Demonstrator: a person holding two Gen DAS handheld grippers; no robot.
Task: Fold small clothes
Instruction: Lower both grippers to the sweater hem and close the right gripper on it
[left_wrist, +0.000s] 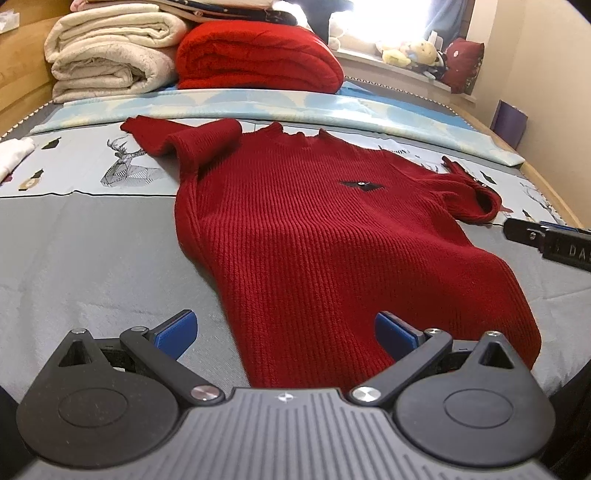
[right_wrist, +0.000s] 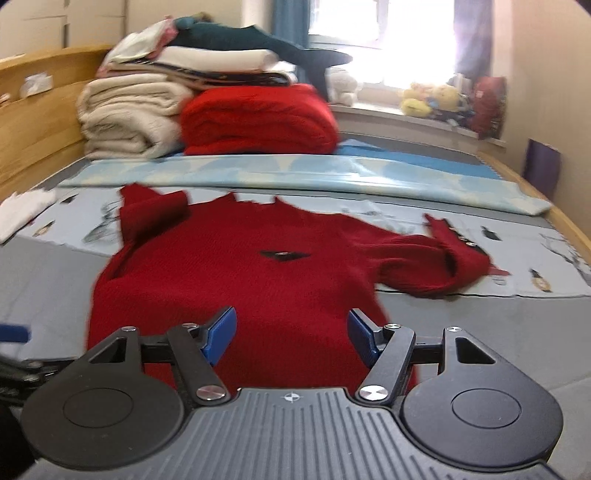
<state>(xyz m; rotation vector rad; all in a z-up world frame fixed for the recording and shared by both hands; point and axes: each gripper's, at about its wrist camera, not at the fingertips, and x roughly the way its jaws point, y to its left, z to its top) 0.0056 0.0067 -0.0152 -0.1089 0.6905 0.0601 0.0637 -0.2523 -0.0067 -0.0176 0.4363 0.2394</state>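
Left wrist view: grey bedsheet with a pale deer-print band (left_wrist: 92, 236) filling the frame, and spread flat on it a dark red ribbed knit sweater with short sleeves and a small black chest patch (left_wrist: 332, 236). Long axis running straight away from both cameras, hem nearest, collar far off toward the folded cream blanket stack (left_wrist: 110, 59) and folded bright red knit blanket (left_wrist: 258, 55) at the head of the bed. Hem edge just ahead of and partly under the left gripper (left_wrist: 284, 332), jaws spread wide, blue pads holding nothing; left pad over bare sheet, right pad over the knit, so placed at the hem's left corner. One sleeve doubled over near the collar's left (left_wrist: 184, 144), the other lying out to the right (left_wrist: 476, 199), close to a black tool tip at the frame edge, probably the other gripper.

Right wrist view, blurred: same sweater (right_wrist: 240, 277) dead ahead, right gripper (right_wrist: 291, 336) likewise wide apart and empty, both pads above the hem region. Right sleeve (right_wrist: 436, 266) forward and to the right, nearer this hand than the left. Likely next: each hand taking its own side, left for the folded sleeve or hem corner, right for the stray sleeve.
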